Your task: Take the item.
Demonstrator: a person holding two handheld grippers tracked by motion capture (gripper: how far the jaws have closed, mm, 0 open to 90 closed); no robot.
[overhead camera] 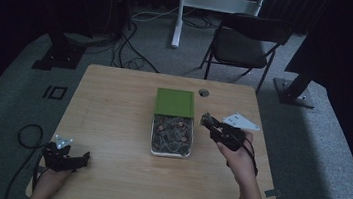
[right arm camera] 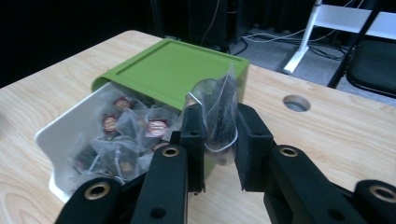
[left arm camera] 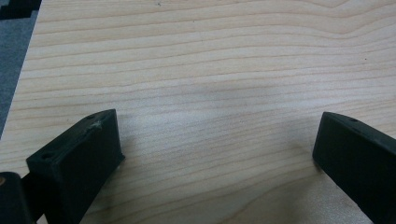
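High view: wooden table point(overhead camera: 111, 122) | white box point(overhead camera: 170, 151) with green lid point(overhead camera: 175, 102), mid-table, holding tea bags | right gripper point(right arm camera: 219, 140) clenched on tea bag point(right arm camera: 219, 109), just right of box | left gripper point(left arm camera: 215, 154) released, jaws wide over bare wood.

Green lid point(overhead camera: 175, 102), white box point(right arm camera: 56, 133), pale woodgrain table point(overhead camera: 111, 122)

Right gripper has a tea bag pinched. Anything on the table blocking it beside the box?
Nothing visible does. The right gripper is shut on the tea bag, held above the table just right of the box with its green lid. The tabletop under it is bare wood; the left gripper rests far off at the near left corner.
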